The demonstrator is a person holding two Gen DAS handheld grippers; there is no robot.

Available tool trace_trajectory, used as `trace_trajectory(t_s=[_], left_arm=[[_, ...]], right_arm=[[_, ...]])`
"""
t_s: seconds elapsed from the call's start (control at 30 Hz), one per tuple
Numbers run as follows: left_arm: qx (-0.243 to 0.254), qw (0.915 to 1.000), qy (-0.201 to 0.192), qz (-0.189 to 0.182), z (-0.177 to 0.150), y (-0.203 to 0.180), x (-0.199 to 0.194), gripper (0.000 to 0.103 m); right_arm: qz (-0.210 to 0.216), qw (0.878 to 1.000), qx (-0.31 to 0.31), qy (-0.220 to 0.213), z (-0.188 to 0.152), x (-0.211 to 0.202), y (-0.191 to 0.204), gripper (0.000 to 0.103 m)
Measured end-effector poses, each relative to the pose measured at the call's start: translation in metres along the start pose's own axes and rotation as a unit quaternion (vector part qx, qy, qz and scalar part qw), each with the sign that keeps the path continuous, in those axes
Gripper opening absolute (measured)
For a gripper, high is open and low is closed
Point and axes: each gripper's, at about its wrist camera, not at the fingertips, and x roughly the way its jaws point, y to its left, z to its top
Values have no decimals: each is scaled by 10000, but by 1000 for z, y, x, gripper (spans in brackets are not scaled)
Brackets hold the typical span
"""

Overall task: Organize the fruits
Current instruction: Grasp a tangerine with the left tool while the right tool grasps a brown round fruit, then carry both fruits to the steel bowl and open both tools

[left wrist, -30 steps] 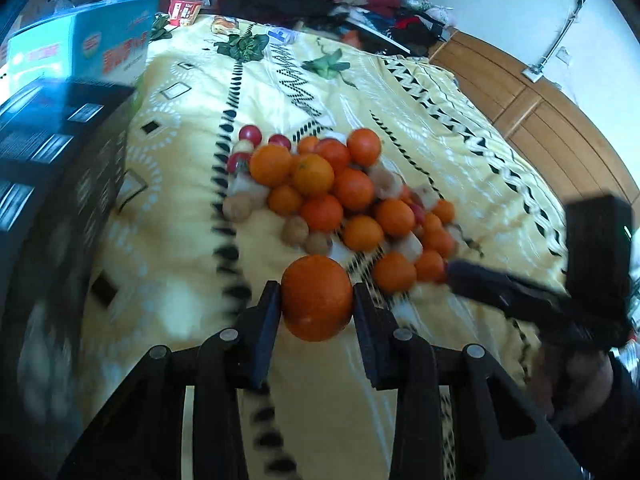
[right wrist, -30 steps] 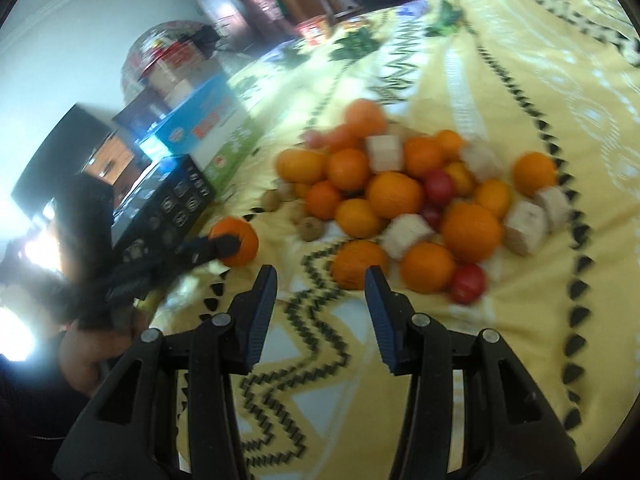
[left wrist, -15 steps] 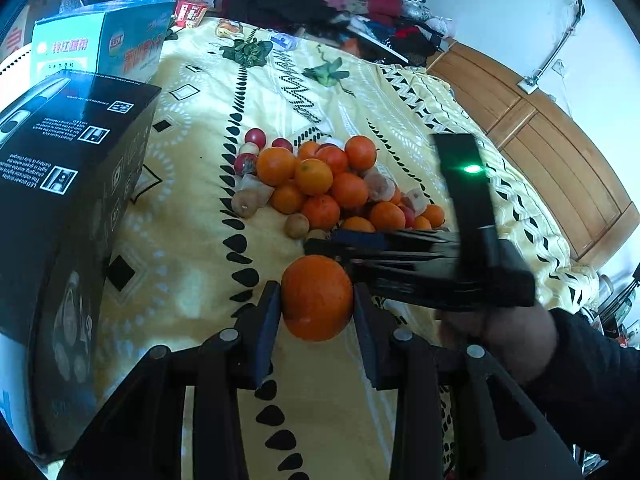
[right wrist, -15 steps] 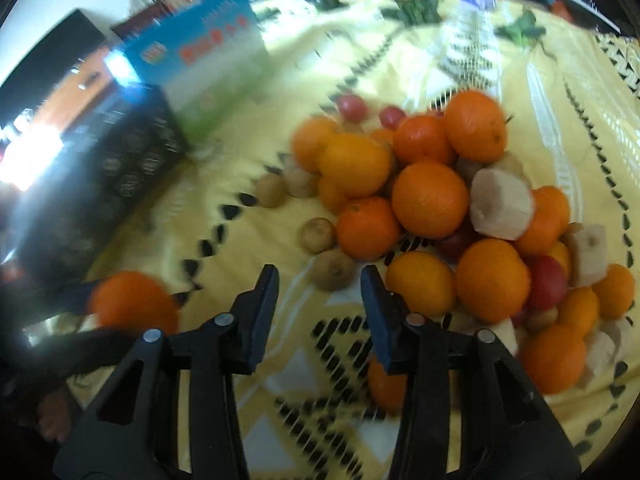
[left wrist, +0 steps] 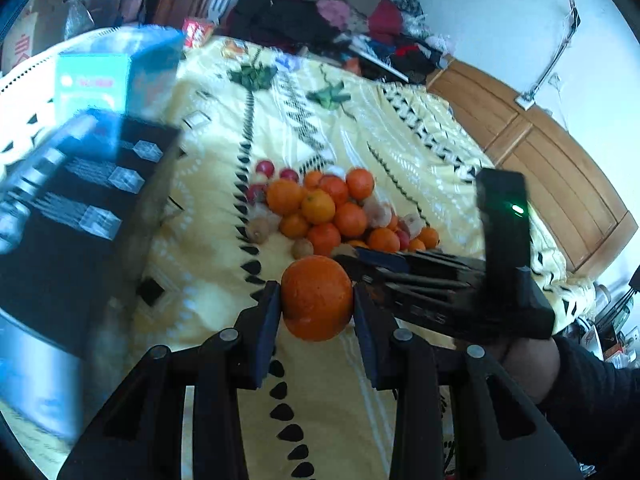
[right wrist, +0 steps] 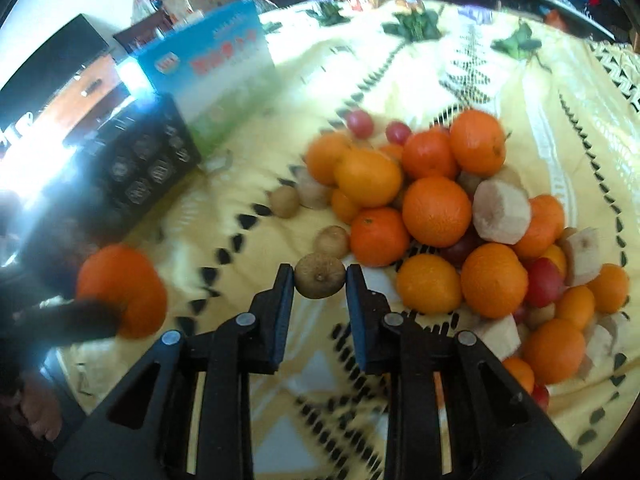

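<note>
My left gripper (left wrist: 316, 304) is shut on an orange (left wrist: 317, 297), held above the yellow bedspread (left wrist: 208, 248). That same orange (right wrist: 122, 290) shows at the left of the right wrist view. My right gripper (right wrist: 319, 276) is shut on a small brown round fruit (right wrist: 320, 275) at the near edge of the fruit pile (right wrist: 436, 208). The pile holds oranges, small red fruits, brown round fruits and pale banana chunks (right wrist: 502, 208). In the left wrist view the right gripper (left wrist: 352, 258) reaches in from the right to the pile's near edge (left wrist: 332, 216).
A black box (left wrist: 76, 220) and a blue-green carton (left wrist: 104, 80) stand on the bed's left side. Clothes are heaped (left wrist: 340, 16) at the far end. A wooden headboard (left wrist: 560, 168) runs along the right. A person's hand and dark sleeve (left wrist: 568, 376) hold the right gripper.
The right gripper swung left along the pile to its near edge and closed on the small brown fruit. The left gripper rose a little, still holding the orange.
</note>
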Motion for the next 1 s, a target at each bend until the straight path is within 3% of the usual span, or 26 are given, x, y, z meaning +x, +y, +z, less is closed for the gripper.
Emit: trace_trajectory(t_s=[0.27, 0.5, 0.77, 1.0], left_arm=[[-276, 9943, -944, 416, 18, 36, -98, 37], [-712, 9778, -1640, 1090, 19, 97, -190, 37], [-1341, 9496, -2148, 1847, -2, 173, -276, 37], [-2034, 9286, -1954, 2412, -36, 242, -305, 37]], right_arm=[[279, 9961, -367, -758, 37, -63, 61, 27], [762, 9839, -1041, -1237, 81, -88, 148, 27], [1527, 9672, -1727, -1071, 105, -62, 258, 27], [2062, 9503, -2259, -581, 102, -21, 345, 27]])
